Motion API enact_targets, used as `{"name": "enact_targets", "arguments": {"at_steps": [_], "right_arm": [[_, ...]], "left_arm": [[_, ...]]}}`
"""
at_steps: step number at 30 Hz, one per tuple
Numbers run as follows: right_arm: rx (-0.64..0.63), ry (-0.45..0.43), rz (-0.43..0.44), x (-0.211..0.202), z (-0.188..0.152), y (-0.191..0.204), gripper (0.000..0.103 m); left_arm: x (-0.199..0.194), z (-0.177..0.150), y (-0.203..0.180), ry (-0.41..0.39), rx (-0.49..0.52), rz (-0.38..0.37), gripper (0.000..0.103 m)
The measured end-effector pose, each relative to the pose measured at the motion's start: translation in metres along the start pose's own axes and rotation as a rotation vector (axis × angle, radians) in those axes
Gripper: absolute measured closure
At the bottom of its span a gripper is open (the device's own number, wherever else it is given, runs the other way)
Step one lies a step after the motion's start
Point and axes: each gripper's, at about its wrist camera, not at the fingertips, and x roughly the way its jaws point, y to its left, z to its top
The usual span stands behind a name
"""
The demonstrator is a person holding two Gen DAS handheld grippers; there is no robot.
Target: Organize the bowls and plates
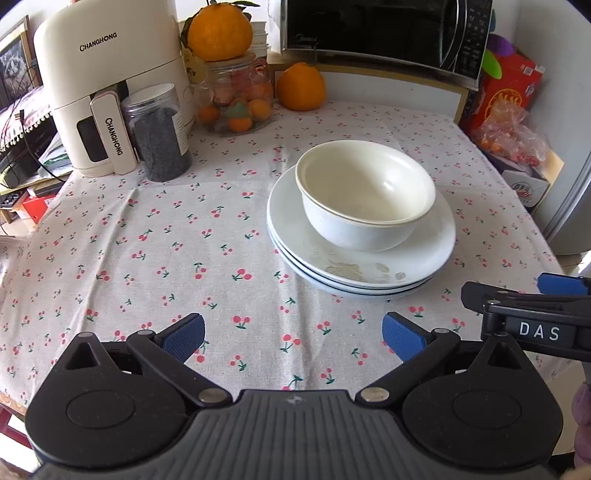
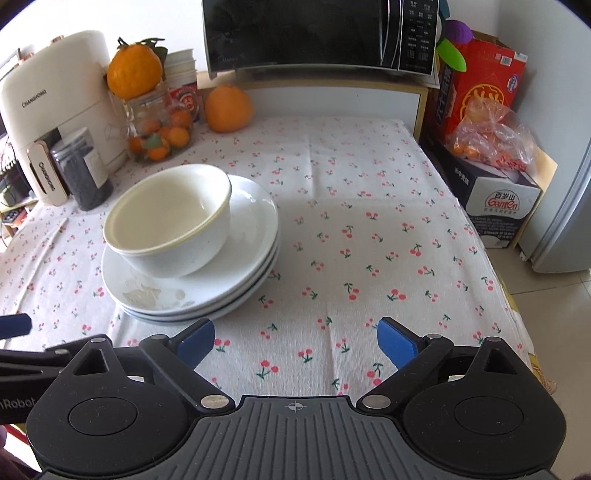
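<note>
Nested white bowls (image 1: 365, 194) (image 2: 168, 218) sit on a stack of white plates (image 1: 424, 254) (image 2: 255, 221) on the cherry-print tablecloth (image 1: 166, 240) (image 2: 369, 229). The bowls rest off-centre on the top plate, tilted a little. My left gripper (image 1: 293, 334) hangs open over the cloth, near the front of the stack and to its left, nothing between its blue pads. My right gripper (image 2: 295, 338) is open too, in front of the stack and to its right, its jaws holding nothing. The right gripper's side also shows at the left wrist view's right edge.
At the back stand a white air fryer (image 1: 107, 85) (image 2: 55, 122), a dark-filled jar (image 1: 159, 133) (image 2: 83, 170), a glass jar of small oranges (image 1: 236, 99) (image 2: 159, 125), a loose orange (image 1: 301, 86) (image 2: 228, 109) and a microwave (image 1: 384, 29) (image 2: 317, 33). Boxes and a plastic bag (image 2: 491, 140) crowd the right edge.
</note>
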Motion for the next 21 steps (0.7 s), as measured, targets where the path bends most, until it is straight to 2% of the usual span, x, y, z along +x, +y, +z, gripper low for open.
{"name": "enact_targets", "arguments": {"at_steps": [8,21], "right_arm": [[-0.013,0.015,0.000,0.0029,-0.0026,0.0025,0.007],[-0.011,0.027,0.004,0.0051,-0.0032,0.0024,0.007]], "left_arm": [[-0.0009,-0.0002,-0.0014,-0.004,0.020,0.051,0.000],[0.0005,0.0016,0.0015,0.000,0.011,0.055,0.000]]}}
